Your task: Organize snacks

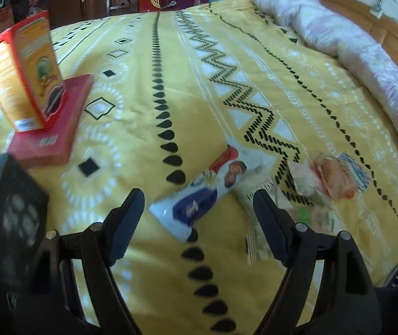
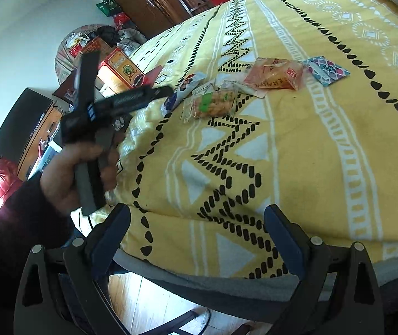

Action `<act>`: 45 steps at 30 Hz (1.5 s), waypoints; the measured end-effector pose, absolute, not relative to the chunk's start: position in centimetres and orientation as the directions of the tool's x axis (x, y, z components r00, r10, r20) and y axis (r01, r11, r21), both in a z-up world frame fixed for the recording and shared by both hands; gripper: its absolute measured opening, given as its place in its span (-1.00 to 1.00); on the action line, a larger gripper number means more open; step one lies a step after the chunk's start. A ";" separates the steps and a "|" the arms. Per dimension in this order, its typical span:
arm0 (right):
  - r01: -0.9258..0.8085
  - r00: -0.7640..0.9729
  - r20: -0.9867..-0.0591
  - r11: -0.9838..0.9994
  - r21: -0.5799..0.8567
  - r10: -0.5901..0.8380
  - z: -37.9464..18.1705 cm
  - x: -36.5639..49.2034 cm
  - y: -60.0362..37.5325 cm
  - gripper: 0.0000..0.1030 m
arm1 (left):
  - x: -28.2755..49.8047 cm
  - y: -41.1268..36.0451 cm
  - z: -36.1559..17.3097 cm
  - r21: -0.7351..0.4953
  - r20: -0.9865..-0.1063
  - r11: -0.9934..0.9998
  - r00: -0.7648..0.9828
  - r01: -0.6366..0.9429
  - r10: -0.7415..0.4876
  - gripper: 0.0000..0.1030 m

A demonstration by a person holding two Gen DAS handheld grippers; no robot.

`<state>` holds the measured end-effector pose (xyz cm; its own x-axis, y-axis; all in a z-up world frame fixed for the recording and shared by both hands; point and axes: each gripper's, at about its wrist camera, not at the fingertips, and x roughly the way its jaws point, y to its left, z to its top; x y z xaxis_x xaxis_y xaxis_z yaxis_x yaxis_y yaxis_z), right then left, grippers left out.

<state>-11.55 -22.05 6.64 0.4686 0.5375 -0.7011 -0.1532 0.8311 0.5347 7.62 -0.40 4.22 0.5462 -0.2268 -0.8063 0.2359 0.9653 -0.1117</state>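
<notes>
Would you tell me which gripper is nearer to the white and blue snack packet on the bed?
Left. The left gripper hangs open right over the white and blue snack packet, its near end between the fingers. The right gripper is open back at the bed's edge, well short of it.

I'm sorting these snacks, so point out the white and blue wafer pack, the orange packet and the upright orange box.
wafer pack [image 1: 212, 187], left wrist view, middle of the wrapper.
orange packet [image 2: 275, 76], right wrist view, centre of the bag.
orange box [image 1: 28, 69], left wrist view, front face.
</notes>
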 end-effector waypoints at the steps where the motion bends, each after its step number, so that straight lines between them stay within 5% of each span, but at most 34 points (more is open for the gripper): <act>1: -0.148 0.468 -0.703 0.832 0.535 0.536 6.5 -11.5 -22.2 0.90 | 8.3 -0.5 3.8 -0.110 -0.816 0.965 0.532 0.238 -0.224 0.55; 6: -0.122 0.474 -0.707 0.834 0.538 0.525 6.3 -11.3 -23.0 0.90 | 9.5 -0.9 2.1 -0.093 -0.849 0.964 0.487 0.248 -0.207 0.29; 11: -0.143 0.460 -0.712 0.836 0.530 0.530 6.5 -11.2 -22.5 0.90 | 8.7 -0.4 2.4 -0.122 -0.852 0.962 0.472 0.245 -0.229 -0.39; 21: -0.395 0.430 -0.758 0.857 0.331 0.491 10.8 -4.5 -18.8 0.84 | 0.6 3.4 2.7 -0.144 -0.853 0.967 0.469 0.209 -0.228 -0.42; 31: -0.664 0.341 -0.901 0.748 -0.029 0.268 5.6 4.2 -12.6 0.61 | -0.1 3.8 2.0 -0.168 -0.836 0.966 0.490 0.196 -0.245 -0.37; 34: -0.625 0.297 -0.922 0.781 0.009 0.248 4.5 3.4 -12.2 0.35 | -0.4 4.0 1.9 -0.181 -0.830 0.965 0.498 0.188 -0.253 -0.36; 40: -0.518 0.205 -0.894 0.819 0.247 0.399 6.2 -1.5 -13.0 0.30 | -0.7 4.1 1.8 -0.191 -0.821 0.963 0.507 0.189 -0.262 -0.34; 45: -0.336 0.280 -0.845 0.871 0.358 0.455 7.3 -1.9 -15.5 0.45 | -0.8 3.5 1.7 -0.194 -0.811 0.960 0.518 0.200 -0.272 0.13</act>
